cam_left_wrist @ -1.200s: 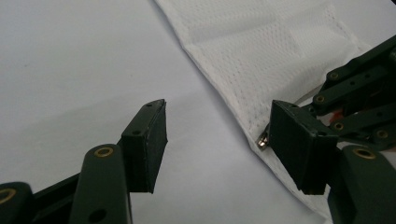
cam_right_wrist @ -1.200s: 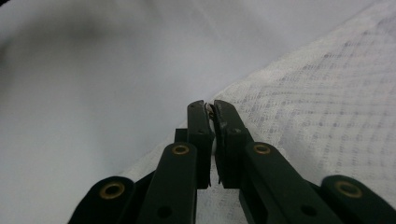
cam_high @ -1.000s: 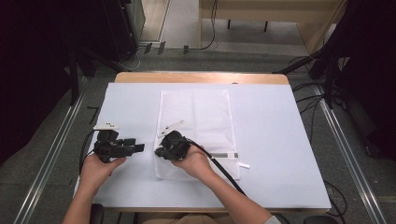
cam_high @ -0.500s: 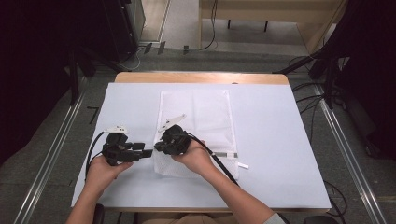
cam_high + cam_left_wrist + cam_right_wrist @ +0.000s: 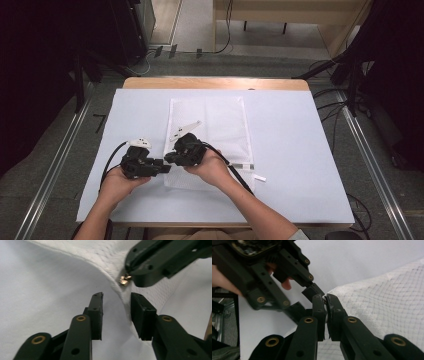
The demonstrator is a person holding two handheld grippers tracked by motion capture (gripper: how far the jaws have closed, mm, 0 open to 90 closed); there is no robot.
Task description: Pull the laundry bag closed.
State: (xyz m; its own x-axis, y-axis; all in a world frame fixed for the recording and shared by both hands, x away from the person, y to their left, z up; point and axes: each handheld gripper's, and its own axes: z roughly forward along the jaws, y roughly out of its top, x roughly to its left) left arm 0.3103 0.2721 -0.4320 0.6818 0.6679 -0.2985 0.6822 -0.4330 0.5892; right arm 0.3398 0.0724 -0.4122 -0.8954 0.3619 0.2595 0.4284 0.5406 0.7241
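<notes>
Currently we list one flat white mesh fabric bag [image 5: 210,135] lying lengthwise on the pale blue-white table cover [image 5: 300,150], its near left corner lifted off the surface. Our right black two-jaw gripper [image 5: 325,300] is clenched on that corner, beside a small brass-coloured zipper pull [image 5: 124,280] at the bag's edge; we judge the pinch serves to hold the edge raised and taut so the other tool can reach it. Our left black two-jaw gripper [image 5: 116,305] stands released, its jaws parted with the lifted mesh edge passing between them, touching the right-hand jaw, not yet gripped. One small white strip [image 5: 259,178] lies on the cover beside the bag's near right corner. Compared with a second ago, the left gripper has moved rightward from well apart to just beside the right one; the bag's body lies unchanged.
</notes>
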